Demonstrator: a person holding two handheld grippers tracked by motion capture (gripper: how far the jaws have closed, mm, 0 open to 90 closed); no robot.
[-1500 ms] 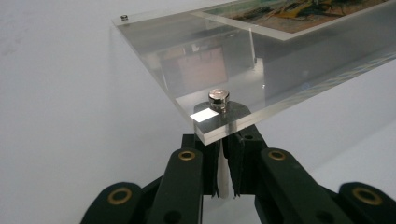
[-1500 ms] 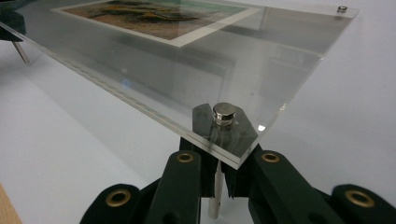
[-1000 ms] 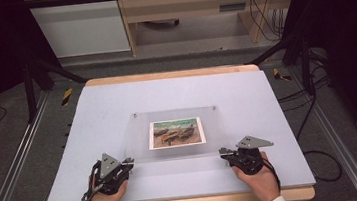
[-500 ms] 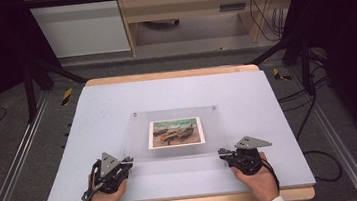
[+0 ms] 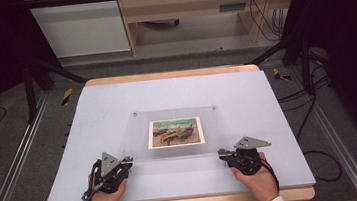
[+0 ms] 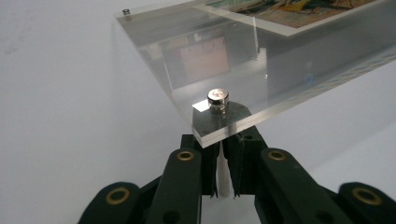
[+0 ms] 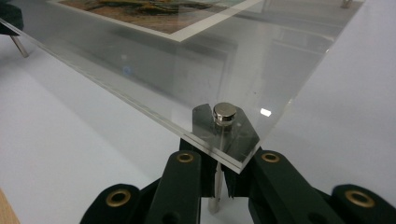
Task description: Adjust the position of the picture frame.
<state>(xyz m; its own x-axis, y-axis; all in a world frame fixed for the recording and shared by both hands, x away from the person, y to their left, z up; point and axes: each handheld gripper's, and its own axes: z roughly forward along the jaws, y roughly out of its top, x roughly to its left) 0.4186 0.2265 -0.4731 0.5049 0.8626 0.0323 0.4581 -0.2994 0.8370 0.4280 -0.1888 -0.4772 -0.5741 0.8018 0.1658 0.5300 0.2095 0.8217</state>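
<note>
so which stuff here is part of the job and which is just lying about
In the job:
- clear acrylic frame holding the boat picture
- left tongs and right tongs, each shut on a corner leg

Lying about:
- yellow-black clamps beside the table
- floor cables

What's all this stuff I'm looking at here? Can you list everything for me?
table: one, pale lilac-grey top with a wooden edge, middle of the room.
clear frame: one, see-through plastic, lying at the table's middle.
picture: one, a painting in browns and greens with a white border, inside the clear frame.
metal studs: silver, one at each corner seen; a thin leg hangs under each near corner.
cupboard: one, white, behind the table.
wooden desk: one, light wood, at the back.
cables: several, black, back right.
left gripper: black, fingers shut on the leg under the frame's near left corner.
right gripper: black, fingers shut on the leg under the near right corner.
</note>
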